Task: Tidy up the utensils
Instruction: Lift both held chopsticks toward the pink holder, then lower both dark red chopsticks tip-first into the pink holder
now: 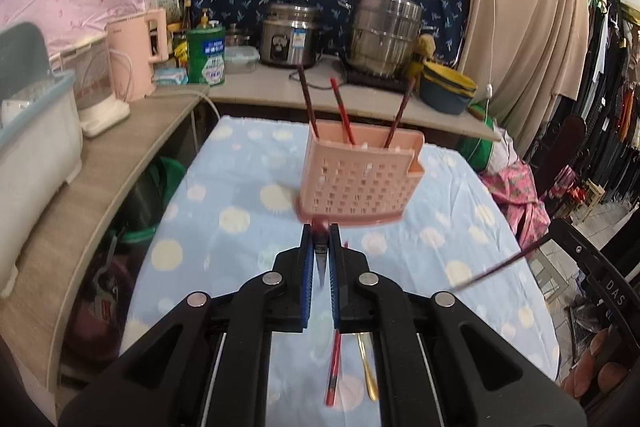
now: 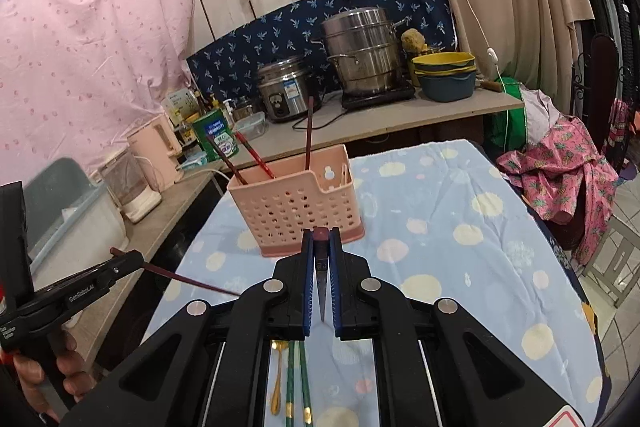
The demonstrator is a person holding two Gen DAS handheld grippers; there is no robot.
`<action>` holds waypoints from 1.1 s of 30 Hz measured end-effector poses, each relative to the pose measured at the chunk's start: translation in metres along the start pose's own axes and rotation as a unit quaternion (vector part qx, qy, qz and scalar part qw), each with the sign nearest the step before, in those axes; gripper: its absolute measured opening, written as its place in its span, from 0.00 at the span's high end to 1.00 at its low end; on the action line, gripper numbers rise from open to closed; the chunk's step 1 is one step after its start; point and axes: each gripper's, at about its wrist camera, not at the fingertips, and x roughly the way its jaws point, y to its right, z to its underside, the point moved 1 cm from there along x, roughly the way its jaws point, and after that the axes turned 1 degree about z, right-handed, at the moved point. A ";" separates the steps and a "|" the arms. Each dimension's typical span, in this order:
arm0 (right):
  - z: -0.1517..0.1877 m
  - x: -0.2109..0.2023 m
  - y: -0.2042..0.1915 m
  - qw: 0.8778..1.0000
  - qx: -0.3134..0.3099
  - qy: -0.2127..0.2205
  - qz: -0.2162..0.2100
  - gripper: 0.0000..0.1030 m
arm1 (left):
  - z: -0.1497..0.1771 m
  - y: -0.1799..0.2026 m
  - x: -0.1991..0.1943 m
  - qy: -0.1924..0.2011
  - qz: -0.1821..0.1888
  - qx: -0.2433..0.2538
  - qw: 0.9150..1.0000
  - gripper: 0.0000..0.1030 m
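A pink perforated utensil holder (image 1: 358, 177) stands on the blue dotted tablecloth (image 1: 224, 227) with three dark red chopsticks (image 1: 340, 111) leaning in it; it also shows in the right wrist view (image 2: 296, 203). My left gripper (image 1: 321, 229) is shut on a dark red chopstick (image 1: 321, 267), just in front of the holder. My right gripper (image 2: 321, 233) is shut on another dark red chopstick (image 2: 321, 287); that chopstick shows at the right of the left view (image 1: 492, 269). On the cloth below lie a red chopstick (image 1: 334, 367), a gold spoon (image 1: 369, 367) and two green chopsticks (image 2: 298, 379).
A wooden counter (image 1: 248, 89) behind the table holds a rice cooker (image 1: 290, 37), a steel steamer pot (image 1: 384, 33), a green canister (image 1: 206, 55), a pink kettle (image 1: 138, 51) and stacked bowls (image 1: 448, 87). A white bin (image 1: 36, 143) stands at the left. Clothes hang at the right.
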 end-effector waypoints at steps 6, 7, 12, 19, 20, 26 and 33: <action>-0.036 0.004 -0.005 0.999 -0.005 0.039 0.000 0.93 | -0.044 0.007 0.005 0.030 0.007 0.000 1.000 0.93; -0.043 0.005 -0.005 0.999 -0.003 0.045 -0.002 0.93 | -0.051 0.008 0.006 0.035 0.010 -0.001 0.999 0.93; -0.076 0.011 -0.002 0.996 0.018 0.081 -0.017 0.93 | -0.086 0.016 0.004 0.070 0.016 -0.003 0.997 0.93; -0.125 0.027 -0.007 0.989 0.037 0.143 -0.031 0.93 | -0.137 0.023 0.003 0.126 0.023 -0.010 0.992 0.93; -0.130 0.030 -0.009 0.988 0.036 0.150 -0.032 0.93 | -0.144 0.024 0.004 0.133 0.023 -0.010 0.991 0.93; -0.162 0.054 -0.023 0.983 0.031 0.179 -0.039 0.93 | -0.175 0.025 0.015 0.158 0.020 -0.009 0.987 0.93; -0.171 0.098 -0.031 0.985 0.023 0.167 -0.033 0.93 | -0.180 0.019 0.049 0.142 0.012 -0.007 0.990 0.93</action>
